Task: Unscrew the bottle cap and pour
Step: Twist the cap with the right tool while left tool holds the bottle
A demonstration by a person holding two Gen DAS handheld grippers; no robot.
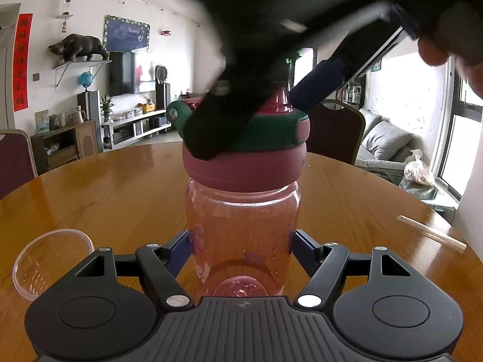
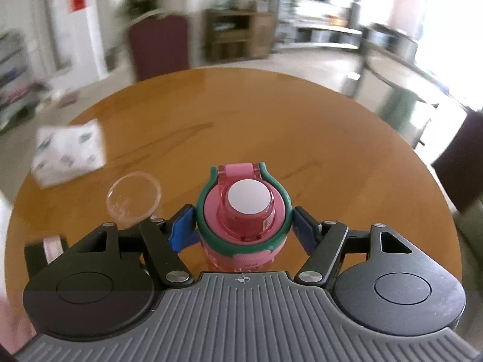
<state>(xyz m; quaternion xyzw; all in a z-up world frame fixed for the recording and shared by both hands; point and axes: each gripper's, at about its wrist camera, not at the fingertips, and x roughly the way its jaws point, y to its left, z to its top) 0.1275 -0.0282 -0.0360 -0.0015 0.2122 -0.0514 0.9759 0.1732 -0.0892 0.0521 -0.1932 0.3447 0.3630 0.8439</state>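
A clear pink bottle [image 1: 241, 226] stands upright on the round wooden table [image 1: 120, 181]. My left gripper [image 1: 241, 250] is shut on the bottle's body. The bottle's pink and green cap [image 2: 244, 211] sits on top. My right gripper [image 2: 243, 226] comes down from above, its blue pads pressed against both sides of the cap. In the left wrist view the right gripper [image 1: 256, 114] shows blurred over the cap [image 1: 244, 150]. A clear plastic cup [image 1: 52, 264] stands on the table left of the bottle, also seen in the right wrist view [image 2: 132, 199].
A white tissue pack [image 2: 69, 157] lies at the table's left. A clear straw [image 1: 431, 236] lies at the right. Dark red chairs [image 1: 335, 126] stand around the table's far edge.
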